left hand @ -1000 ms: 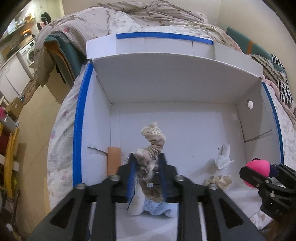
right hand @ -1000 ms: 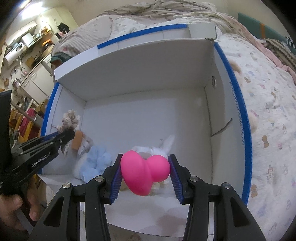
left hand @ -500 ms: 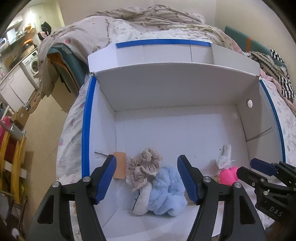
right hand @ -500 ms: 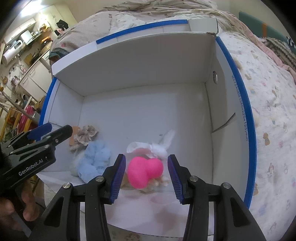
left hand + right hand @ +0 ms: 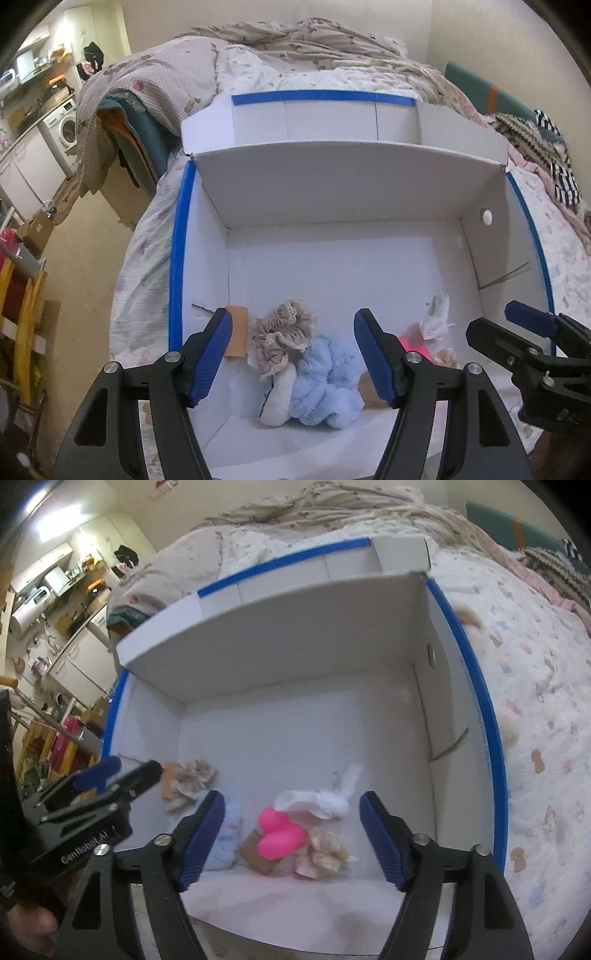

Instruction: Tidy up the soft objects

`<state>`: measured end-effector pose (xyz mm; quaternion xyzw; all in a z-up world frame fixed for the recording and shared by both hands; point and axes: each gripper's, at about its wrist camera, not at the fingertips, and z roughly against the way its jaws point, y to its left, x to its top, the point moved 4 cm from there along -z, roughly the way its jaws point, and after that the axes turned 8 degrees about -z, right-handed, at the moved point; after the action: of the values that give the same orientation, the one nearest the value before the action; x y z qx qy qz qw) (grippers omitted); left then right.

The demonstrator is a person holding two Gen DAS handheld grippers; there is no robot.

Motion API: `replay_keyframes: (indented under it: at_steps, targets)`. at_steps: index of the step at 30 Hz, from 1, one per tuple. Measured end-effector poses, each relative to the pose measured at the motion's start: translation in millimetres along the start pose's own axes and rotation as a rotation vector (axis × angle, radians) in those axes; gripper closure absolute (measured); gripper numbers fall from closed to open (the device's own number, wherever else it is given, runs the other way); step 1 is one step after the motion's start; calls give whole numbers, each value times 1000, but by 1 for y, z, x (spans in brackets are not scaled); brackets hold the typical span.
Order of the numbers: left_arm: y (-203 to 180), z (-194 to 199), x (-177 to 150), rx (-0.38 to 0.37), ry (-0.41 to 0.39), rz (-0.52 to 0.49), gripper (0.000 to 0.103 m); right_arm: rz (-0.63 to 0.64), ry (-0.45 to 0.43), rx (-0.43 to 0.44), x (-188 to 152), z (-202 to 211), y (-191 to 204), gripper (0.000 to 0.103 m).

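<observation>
Both tongs hang over the near edge of the white box [image 5: 207, 258], which sits on the bed [image 5: 535, 686], and both are spread wide with nothing between their pads. The left tongs [image 5: 291, 354] look straight down on the beige scrunchie [image 5: 282, 332], which lies in the box's near-left corner, resting against the blue fluffy piece [image 5: 328, 384] just beside and partly under it, with a white soft thing [image 5: 275, 400] tucked at the blue one's near-left side. The right tongs [image 5: 291, 836] frame the pink heart [image 5: 279, 832], which lies on the box floor a little left of their midline, its long axis running slantwise from far-left to near-right; a white cloth [image 5: 321, 801] touches it on the far side and a cream ruffled piece [image 5: 325, 853] on the right. So everything in the box is bunched along the near wall, and each pile lies dead ahead of and below its own tongs. On the bedspread outside the box's right wall, a tan fuzzy thing [image 5: 469, 616] shows, well apart from both tongs; if more is to go in, I judge the right tongs are the nearer, and they would have to swing out rightward over the blue-taped rim.
</observation>
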<state>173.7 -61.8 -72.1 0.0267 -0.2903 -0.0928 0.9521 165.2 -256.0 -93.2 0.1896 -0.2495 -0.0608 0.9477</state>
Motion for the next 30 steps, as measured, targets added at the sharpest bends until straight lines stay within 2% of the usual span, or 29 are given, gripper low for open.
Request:
replay_keyframes:
  at_steps: [1, 4, 8, 11, 13, 24, 30]
  targets:
    - [1, 2, 0, 1, -5, 5, 37, 4, -13, 0, 1, 3, 2, 5]
    - [5, 10, -3, 11, -15, 22, 37, 4, -55, 21, 2, 12, 9, 0]
    - [8, 22, -10, 29, -18, 38, 37, 5, -106, 33, 2, 24, 14, 0]
    - [13, 34, -15, 6, -28, 56, 37, 4, -127, 35, 0, 32, 15, 0]
    - [17, 40, -20, -17, -23, 66, 37, 2, -128, 27, -5, 36, 13, 0]
    - [34, 58, -77, -19, 36, 80, 36, -13, -108, 12, -48, 61, 4, 0]
    - [48, 73, -97, -54, 34, 159, 36, 14, -101, -15, -74, 69, 3, 0]
